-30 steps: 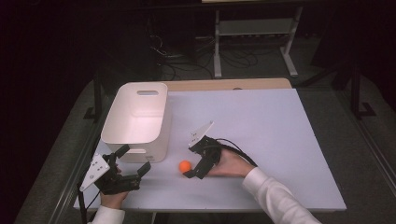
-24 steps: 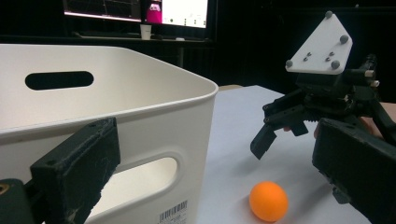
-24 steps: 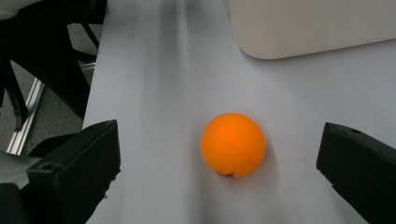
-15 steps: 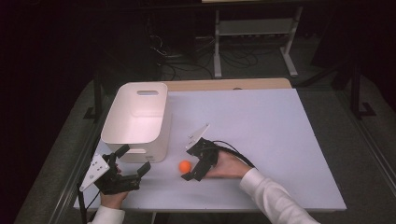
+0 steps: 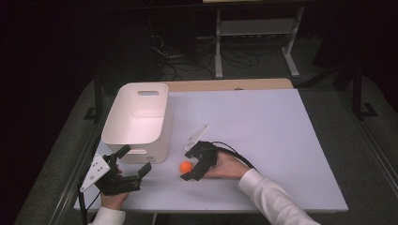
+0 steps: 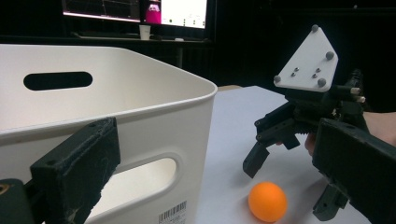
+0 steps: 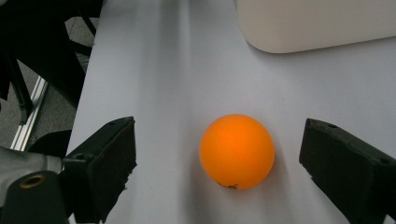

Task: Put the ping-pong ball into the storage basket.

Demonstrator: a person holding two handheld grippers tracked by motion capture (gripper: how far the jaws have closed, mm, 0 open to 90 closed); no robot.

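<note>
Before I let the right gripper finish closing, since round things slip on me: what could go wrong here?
The right gripper has just been closing, its jaws clear of the orange ball between them. If one jaw touches first, the ball may roll off across the table. It could also stop against the white bin nearby.

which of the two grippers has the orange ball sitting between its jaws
The right gripper: the orange ball lies on the table between its jaws, which have just been closing without touching it yet. The left gripper sits open by the white bin.
</note>
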